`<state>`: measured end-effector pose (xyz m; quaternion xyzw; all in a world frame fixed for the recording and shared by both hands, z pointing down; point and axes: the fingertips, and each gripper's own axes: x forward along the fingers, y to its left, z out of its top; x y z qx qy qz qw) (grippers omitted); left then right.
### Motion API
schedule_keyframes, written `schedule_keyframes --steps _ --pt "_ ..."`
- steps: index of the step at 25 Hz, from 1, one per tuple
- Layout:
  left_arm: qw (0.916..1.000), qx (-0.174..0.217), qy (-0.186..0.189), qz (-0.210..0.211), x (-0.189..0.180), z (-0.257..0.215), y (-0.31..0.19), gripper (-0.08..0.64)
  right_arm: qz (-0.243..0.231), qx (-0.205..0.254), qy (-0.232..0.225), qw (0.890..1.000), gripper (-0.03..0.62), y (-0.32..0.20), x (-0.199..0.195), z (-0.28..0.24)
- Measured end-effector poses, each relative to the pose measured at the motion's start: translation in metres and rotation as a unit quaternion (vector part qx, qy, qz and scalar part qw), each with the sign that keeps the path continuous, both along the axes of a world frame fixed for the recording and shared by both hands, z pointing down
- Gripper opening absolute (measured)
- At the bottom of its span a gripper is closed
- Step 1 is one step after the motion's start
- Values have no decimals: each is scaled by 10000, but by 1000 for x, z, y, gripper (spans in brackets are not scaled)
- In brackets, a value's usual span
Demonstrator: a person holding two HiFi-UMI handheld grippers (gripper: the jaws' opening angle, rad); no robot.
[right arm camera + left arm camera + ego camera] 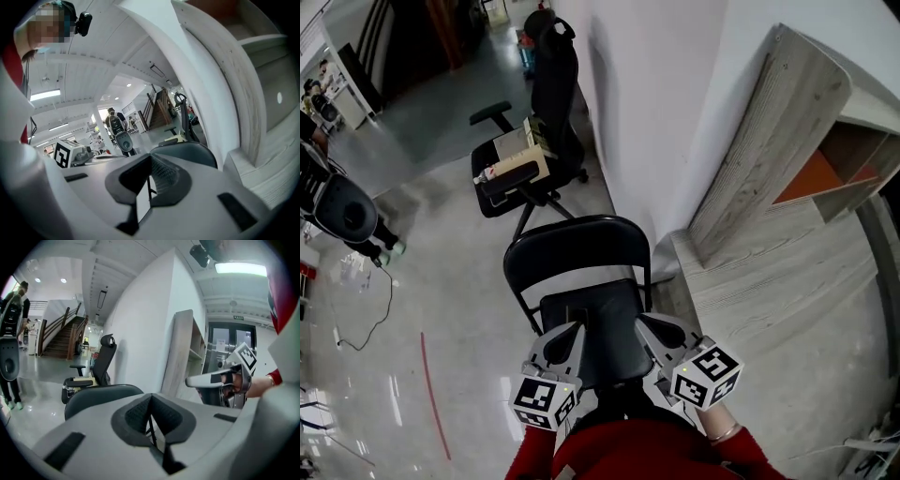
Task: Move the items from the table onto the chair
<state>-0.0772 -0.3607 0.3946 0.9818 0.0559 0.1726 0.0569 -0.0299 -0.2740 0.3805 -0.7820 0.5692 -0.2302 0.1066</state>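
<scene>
A black folding chair [577, 246] stands just ahead of me, with its dark seat [595, 319] under both grippers. My left gripper [572, 330] hovers over the seat's front left. Its jaws are shut with nothing between them, and in the left gripper view [151, 401] the pads meet in a thin line. My right gripper [645, 324] hovers over the front right, also shut and holding nothing [150, 164]. The light wooden table [787, 309] lies to the right of the chair. The chair's backrest [101, 397] rises beyond the left jaws.
A wooden shelf unit [787, 131] stands on the table against the white wall. A black office chair [548, 84] carrying a beige box [522, 155] stands further back on the glossy floor. A person [11, 329] stands far to the left.
</scene>
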Motion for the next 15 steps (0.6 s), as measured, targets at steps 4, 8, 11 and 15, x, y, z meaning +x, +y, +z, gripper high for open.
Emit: schedule_keyframes --steps 4,8,11,15 --pt "9997 -170 178 6 2 -12 0 8 114 -1 150 9998 12 10 2 -8" --pt "9994 -254 234 7 0 -17 2 8 213 20 183 9996 12 16 3 -12" --pt "9996 -252 152 34 -4 -15 3 8 207 -50 230 9995 12 18 1 -11" --pt "9995 -297 82 70 -8 -12 4 8 198 -270 247 9991 12 20 -5 0"
